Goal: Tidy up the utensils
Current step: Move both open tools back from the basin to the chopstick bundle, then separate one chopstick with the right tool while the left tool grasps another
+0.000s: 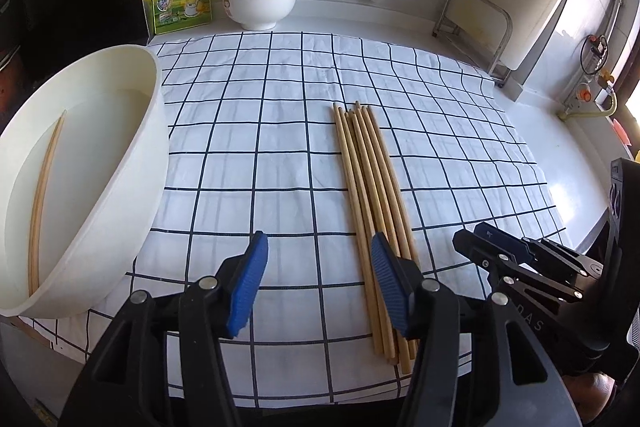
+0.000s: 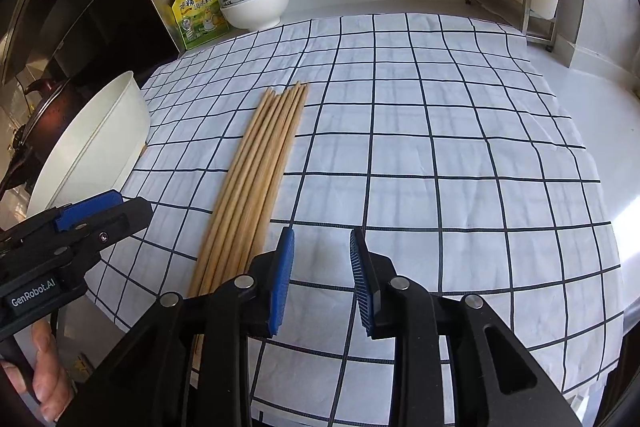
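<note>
Blue-padded left claw [image 1: 316,281] hangs wide open, empty, low over the checked cloth on the table [image 1: 568,163]. Bundle of pale wooden chopsticks [image 1: 370,195] lies just right of its gap, long axis running away from cam, near ends under the right pad. Right claw [image 2: 320,277] also open w/ nothing in it, sticks to its left. One stick pair [image 1: 42,199] sits in the white plastic basin [image 1: 132,163] at far left. Left claw looks nearer.
</note>
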`<state>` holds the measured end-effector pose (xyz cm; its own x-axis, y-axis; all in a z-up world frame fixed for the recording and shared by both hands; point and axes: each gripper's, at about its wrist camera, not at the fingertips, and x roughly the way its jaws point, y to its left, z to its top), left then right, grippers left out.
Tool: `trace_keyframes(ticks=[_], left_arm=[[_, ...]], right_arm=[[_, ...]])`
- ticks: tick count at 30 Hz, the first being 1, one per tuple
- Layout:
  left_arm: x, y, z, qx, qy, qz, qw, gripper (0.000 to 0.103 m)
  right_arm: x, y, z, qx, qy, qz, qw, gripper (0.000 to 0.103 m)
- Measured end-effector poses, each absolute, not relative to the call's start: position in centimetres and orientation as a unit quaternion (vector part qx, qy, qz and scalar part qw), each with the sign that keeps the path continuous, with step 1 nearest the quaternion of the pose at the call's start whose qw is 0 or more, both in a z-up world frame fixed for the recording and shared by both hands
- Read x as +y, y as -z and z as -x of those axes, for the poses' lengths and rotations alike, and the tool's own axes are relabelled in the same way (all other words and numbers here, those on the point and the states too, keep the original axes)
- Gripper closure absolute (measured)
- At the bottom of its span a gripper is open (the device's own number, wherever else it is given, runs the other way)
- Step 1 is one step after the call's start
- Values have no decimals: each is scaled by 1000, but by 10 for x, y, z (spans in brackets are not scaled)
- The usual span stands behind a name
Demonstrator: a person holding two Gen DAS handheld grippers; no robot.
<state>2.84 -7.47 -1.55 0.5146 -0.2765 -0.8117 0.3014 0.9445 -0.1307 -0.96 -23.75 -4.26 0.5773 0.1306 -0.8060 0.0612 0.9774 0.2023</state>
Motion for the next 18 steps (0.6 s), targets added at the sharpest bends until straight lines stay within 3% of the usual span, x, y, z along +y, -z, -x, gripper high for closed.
trace_keyframes(ticks=[6,10,18], left_arm=[[-71,26,-31,472,157,-11,867,46],[-66,28,-33,472,154,-3,868,38],[-59,32,-36,477,152,9,866,37]], right_arm=[[-230,46,7,464,-28,-99,880,70],[-226,49,3,468,-32,-95,878,69],[-214,53,-2,474,-37,-83,876,68]])
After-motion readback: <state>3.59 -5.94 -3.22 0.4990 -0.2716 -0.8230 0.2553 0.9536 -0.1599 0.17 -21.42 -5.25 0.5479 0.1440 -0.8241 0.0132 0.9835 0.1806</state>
